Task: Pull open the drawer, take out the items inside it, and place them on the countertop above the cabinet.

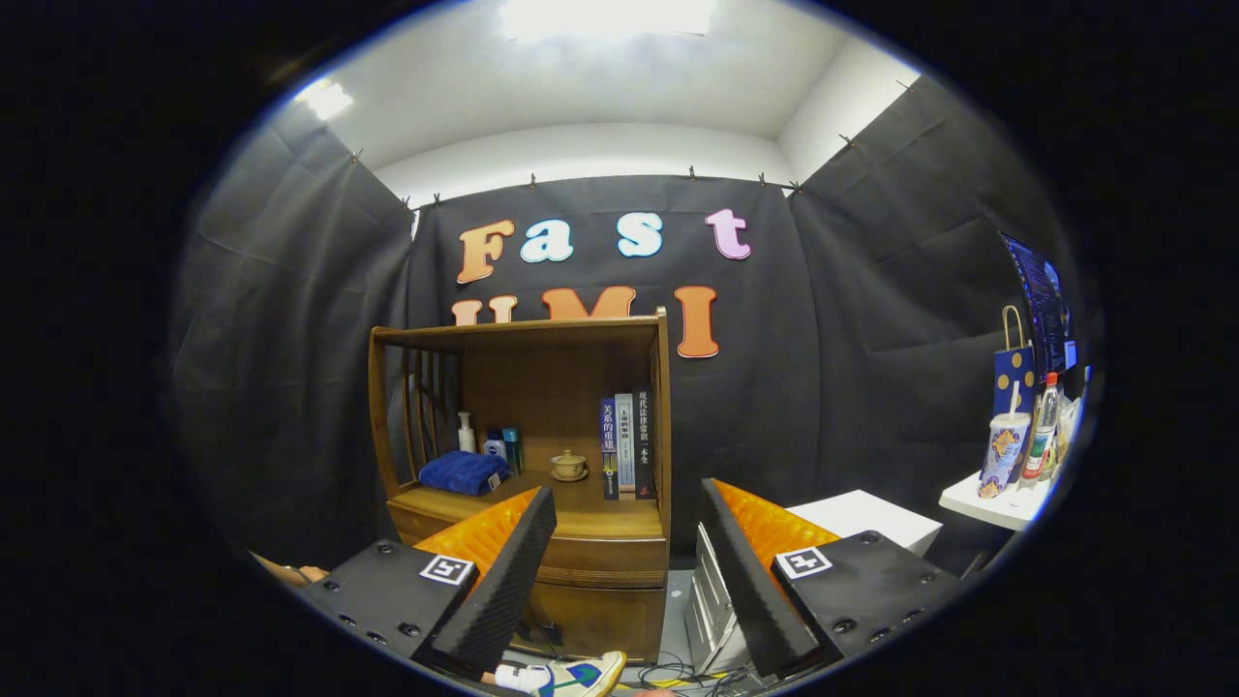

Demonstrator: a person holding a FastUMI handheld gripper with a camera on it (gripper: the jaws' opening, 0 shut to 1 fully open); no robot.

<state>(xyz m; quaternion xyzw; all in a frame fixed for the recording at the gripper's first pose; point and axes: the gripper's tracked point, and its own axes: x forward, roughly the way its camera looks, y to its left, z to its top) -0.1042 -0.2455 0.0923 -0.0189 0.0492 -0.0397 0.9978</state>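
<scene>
Tool [627,561]: being held spread wide, nothing pinched between its fingers. Drawer [605,560]: being seen flush in the wooden cabinet [523,484], straight ahead and just beyond the fingers, its long axis running left to right; contents hidden. Bench [581,499] above it is being occupied by a blue towel [463,472], a teacup [568,466] and books [627,443].

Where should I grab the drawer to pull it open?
Judging from here, take the drawer at the top lip of its front, straight on, since it faces the open gripper below the countertop. No handle is discernible; closer viewing should confirm.
</scene>
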